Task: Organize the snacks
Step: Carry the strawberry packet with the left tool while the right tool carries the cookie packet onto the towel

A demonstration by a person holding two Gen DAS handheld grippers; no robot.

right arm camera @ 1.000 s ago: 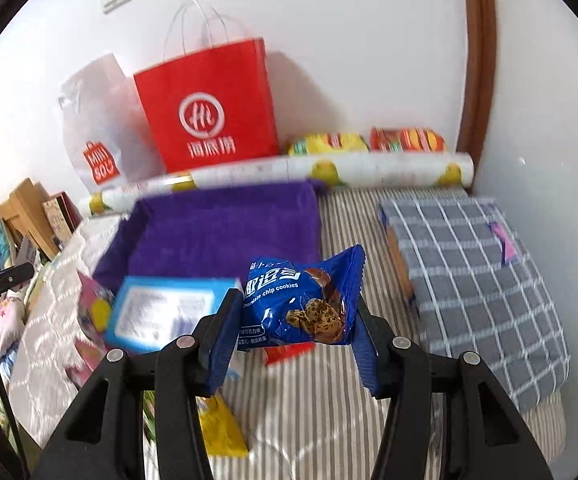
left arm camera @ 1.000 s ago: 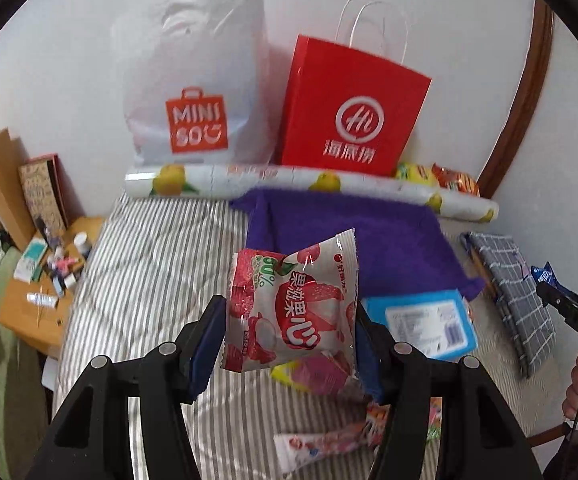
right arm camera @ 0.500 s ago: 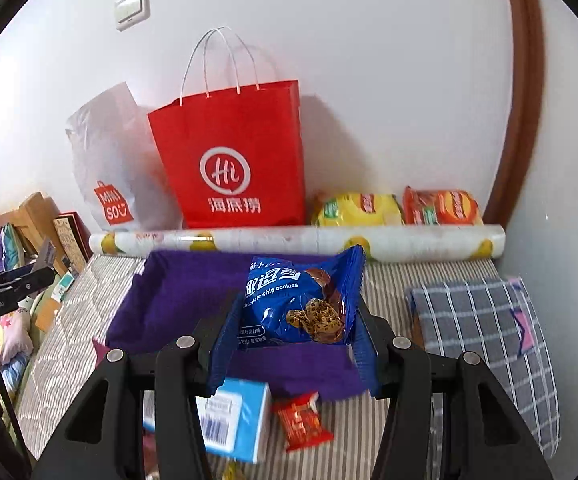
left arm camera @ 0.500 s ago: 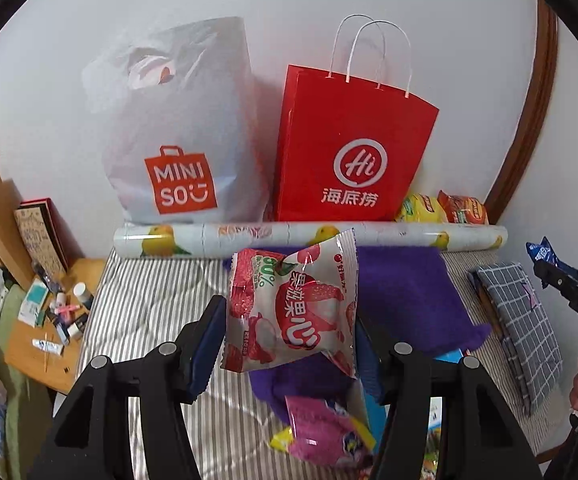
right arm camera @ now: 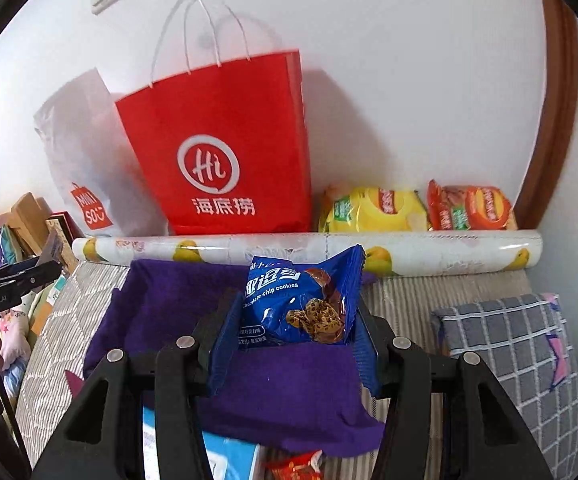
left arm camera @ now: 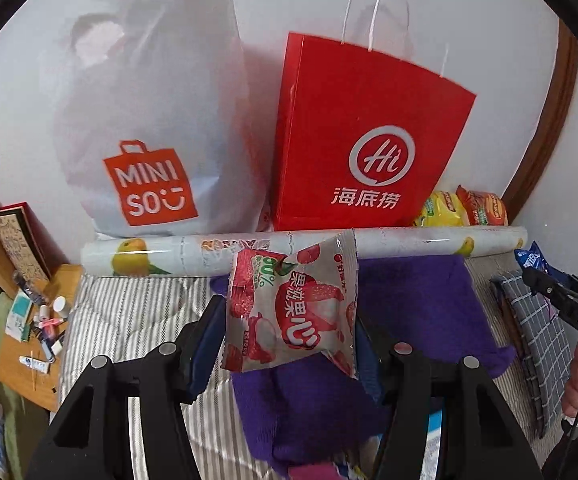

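My left gripper is shut on a pink-and-white lychee snack packet, held above the purple cloth. My right gripper is shut on a blue chocolate chip cookie packet, also above the purple cloth. A red paper bag and a white Miniso plastic bag stand against the wall ahead. The red bag shows in the right wrist view too. The right gripper appears at the right edge of the left wrist view.
A lemon-print roll lies across the bed before the bags. Yellow and orange chip packets lie behind it. A grey checked cushion lies right. A blue box and small red packet lie below. A cluttered wooden stand stands left.
Both grippers have moved forward and up toward the bags with their packets still held. The bags look larger and the loose snacks on the bed have dropped out of the lower view.
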